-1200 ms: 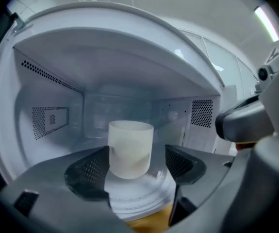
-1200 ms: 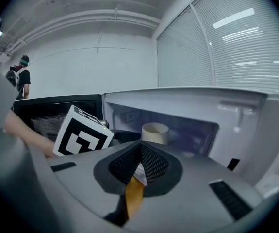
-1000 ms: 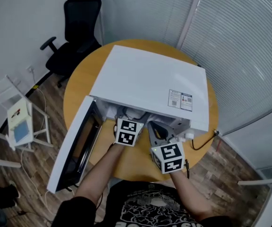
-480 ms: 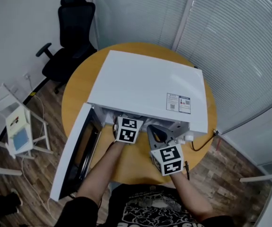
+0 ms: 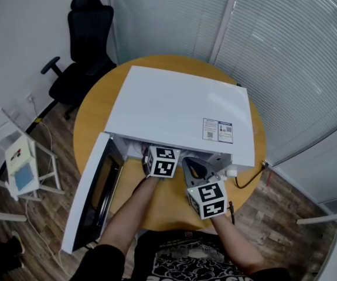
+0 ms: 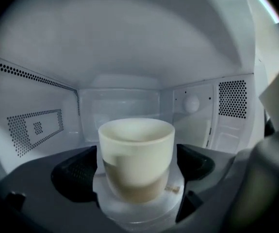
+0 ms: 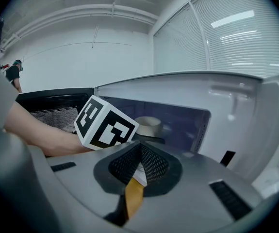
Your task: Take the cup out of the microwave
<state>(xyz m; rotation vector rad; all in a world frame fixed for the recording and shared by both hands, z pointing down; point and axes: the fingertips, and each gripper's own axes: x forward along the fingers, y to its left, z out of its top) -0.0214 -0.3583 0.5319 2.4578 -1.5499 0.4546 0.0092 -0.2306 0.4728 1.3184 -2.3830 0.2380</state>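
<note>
Left hand-held gripper [image 6: 135, 171] inside boxy white microwave [image 5: 180, 110]: jaws just opened wide, either side of cream handleless cup [image 6: 136, 147], not clamped. Right hand-held gripper [image 7: 139, 165]: jaws together, empty.

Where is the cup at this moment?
In the left gripper view, the cup stands on a round plate inside the microwave, between the jaws of the left gripper, which have just been opening.

Even rm light, gripper views dim w/ fisheye vignette, blurry
</note>
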